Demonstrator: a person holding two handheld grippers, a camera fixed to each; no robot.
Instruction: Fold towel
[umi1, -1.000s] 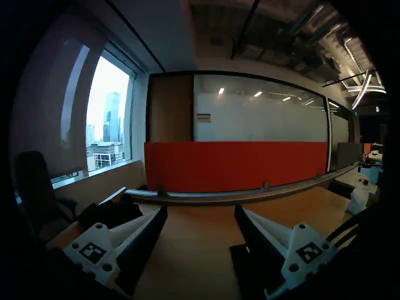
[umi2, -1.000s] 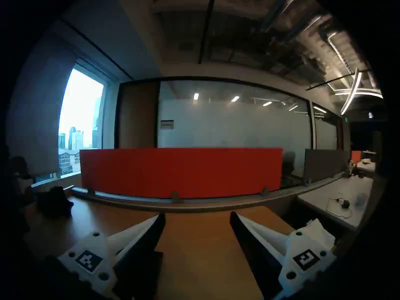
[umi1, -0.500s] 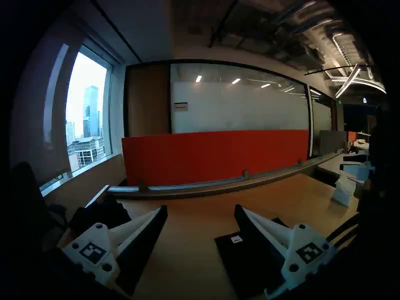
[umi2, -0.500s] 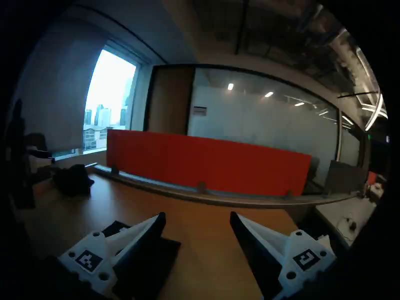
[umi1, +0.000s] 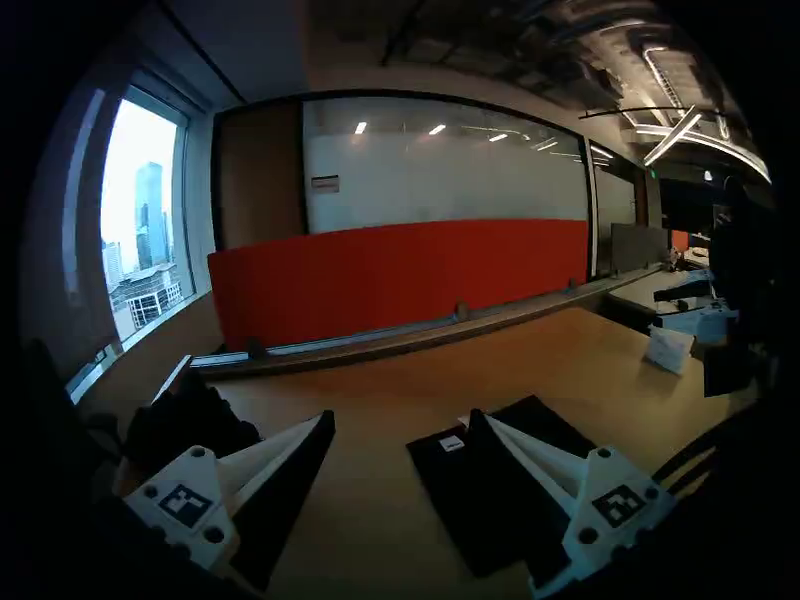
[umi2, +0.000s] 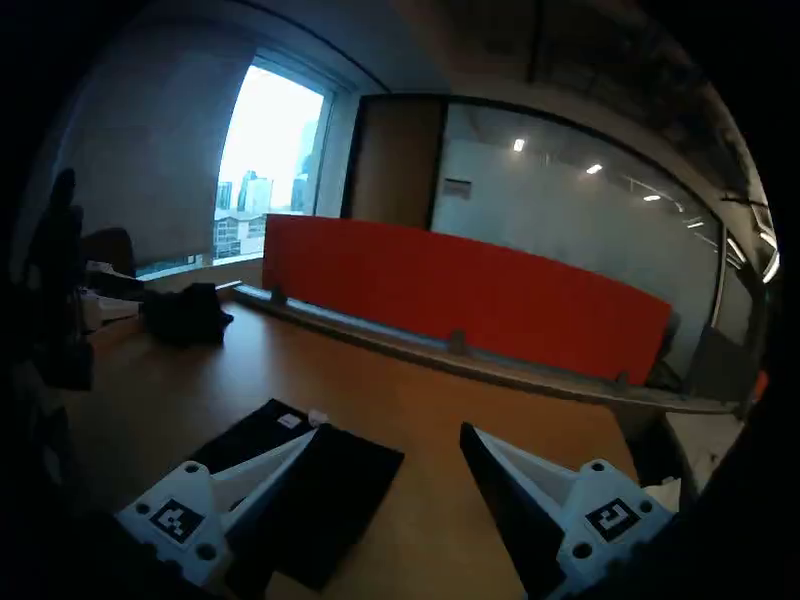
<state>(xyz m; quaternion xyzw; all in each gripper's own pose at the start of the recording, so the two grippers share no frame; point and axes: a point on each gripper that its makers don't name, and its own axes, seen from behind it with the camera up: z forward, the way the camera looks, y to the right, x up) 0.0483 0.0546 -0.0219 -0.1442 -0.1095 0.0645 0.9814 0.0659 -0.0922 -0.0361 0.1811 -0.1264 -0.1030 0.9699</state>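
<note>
We are holding the left gripper and the right gripper low over the wooden tabletop, each with its fingers spread wide and gripping nothing. The towel is lying flat and dark toward the near edge of the tabletop, well apart from the far edge where the red divider is running. In the left gripper view it is showing behind the right-hand finger, and in the right gripper view behind the left-hand one, so we are judging that it is lying between our grippers. We are taking it for thin, light and limp, likely to sag and drag rather than lift as a sheet. We are thinking of pinching two neighbouring corners, one per gripper, near the white tag, keeping low to catch cloth.
</note>
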